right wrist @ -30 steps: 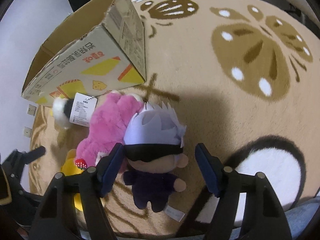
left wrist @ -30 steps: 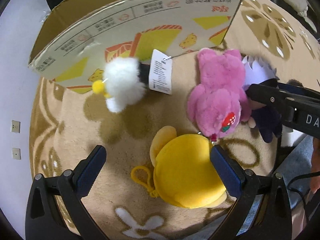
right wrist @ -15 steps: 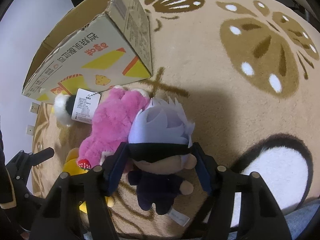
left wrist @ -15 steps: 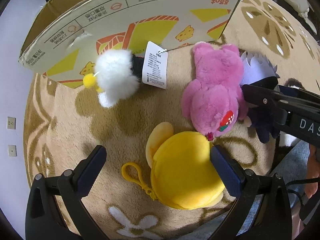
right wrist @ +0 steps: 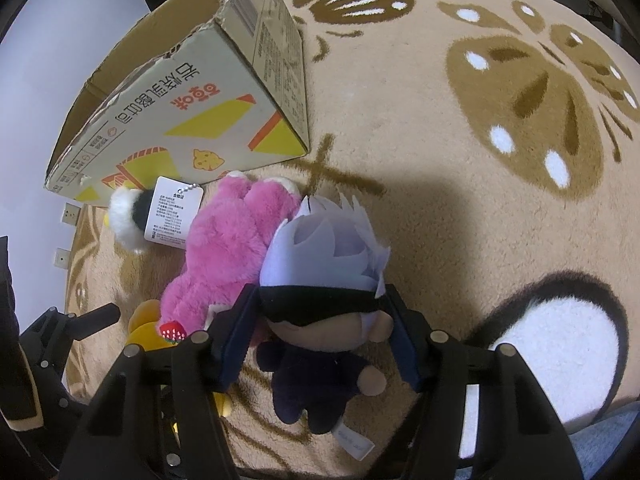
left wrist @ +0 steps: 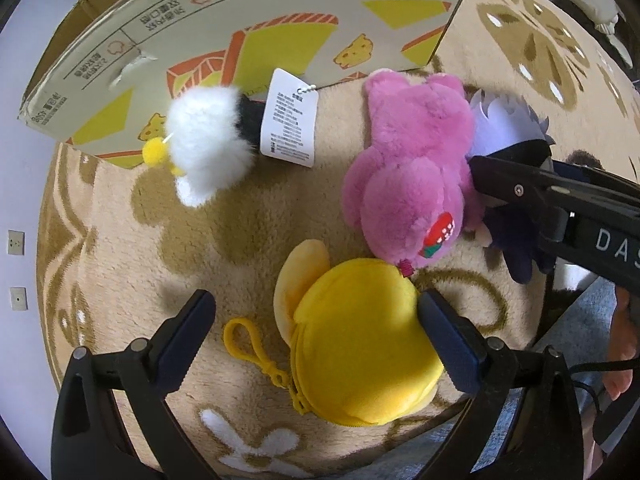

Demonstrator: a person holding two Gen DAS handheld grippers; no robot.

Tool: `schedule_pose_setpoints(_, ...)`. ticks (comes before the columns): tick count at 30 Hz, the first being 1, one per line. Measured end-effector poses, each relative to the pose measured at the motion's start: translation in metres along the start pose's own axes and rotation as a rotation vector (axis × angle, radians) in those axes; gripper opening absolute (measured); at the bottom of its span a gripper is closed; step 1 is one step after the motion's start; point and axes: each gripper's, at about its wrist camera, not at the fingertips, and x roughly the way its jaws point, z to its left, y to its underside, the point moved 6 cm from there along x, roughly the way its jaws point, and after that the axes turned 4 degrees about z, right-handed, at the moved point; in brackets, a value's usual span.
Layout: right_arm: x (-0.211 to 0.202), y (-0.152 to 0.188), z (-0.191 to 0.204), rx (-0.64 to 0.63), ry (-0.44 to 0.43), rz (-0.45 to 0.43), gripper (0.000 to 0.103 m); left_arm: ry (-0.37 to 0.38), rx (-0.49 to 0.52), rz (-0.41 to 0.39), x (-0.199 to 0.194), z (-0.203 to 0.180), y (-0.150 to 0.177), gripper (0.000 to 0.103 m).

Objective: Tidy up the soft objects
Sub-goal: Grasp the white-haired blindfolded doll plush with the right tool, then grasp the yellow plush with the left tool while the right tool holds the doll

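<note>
A doll with pale lilac hair, a black blindfold and a dark body (right wrist: pixel 324 264) lies on the beige rug. My right gripper (right wrist: pixel 320 308) is shut on its head, one pad pressing each side. A pink plush bear (right wrist: pixel 228 248) lies against the doll's left side. In the left wrist view my left gripper (left wrist: pixel 314 308) points down, open, over a round yellow plush (left wrist: pixel 360 344). Its right pad touches the plush and its left pad stands apart. A white fluffy toy (left wrist: pixel 204 140) with a paper tag (left wrist: pixel 289 118) lies by the box.
An open printed cardboard box (right wrist: pixel 192 96) stands on the rug behind the toys, its wall (left wrist: pixel 248 20) close to the white toy. The patterned rug (right wrist: pixel 460 160) spreads to the right of the doll. A person's leg in blue cloth (left wrist: pixel 576 344) shows at the lower right.
The right gripper's jaws have narrowed from standing wide beside the doll's head to pressing on it. The left gripper has hardly moved and stays open over the yellow plush.
</note>
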Motion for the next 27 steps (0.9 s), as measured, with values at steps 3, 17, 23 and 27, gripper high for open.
schedule_pose_setpoints(3,-0.001,0.0,-0.002,0.0,0.0,0.0,0.064,-0.003,0.001,0.001,0.006,-0.005,0.004,0.1)
schedule_pose_setpoints(17,-0.007,-0.001,0.004,-0.041,0.021,-0.037,0.057,0.156,-0.013,0.023,0.003,-0.017,0.001,0.054)
schedule_pose_setpoints(23,-0.016,-0.004,0.01,-0.065,0.026,-0.085,0.057,0.156,-0.04,0.002,-0.002,-0.01,0.0,0.047)
schedule_pose_setpoints(27,-0.021,-0.004,0.012,-0.068,0.022,-0.098,0.056,0.123,-0.053,-0.02,-0.008,-0.005,-0.002,0.044)
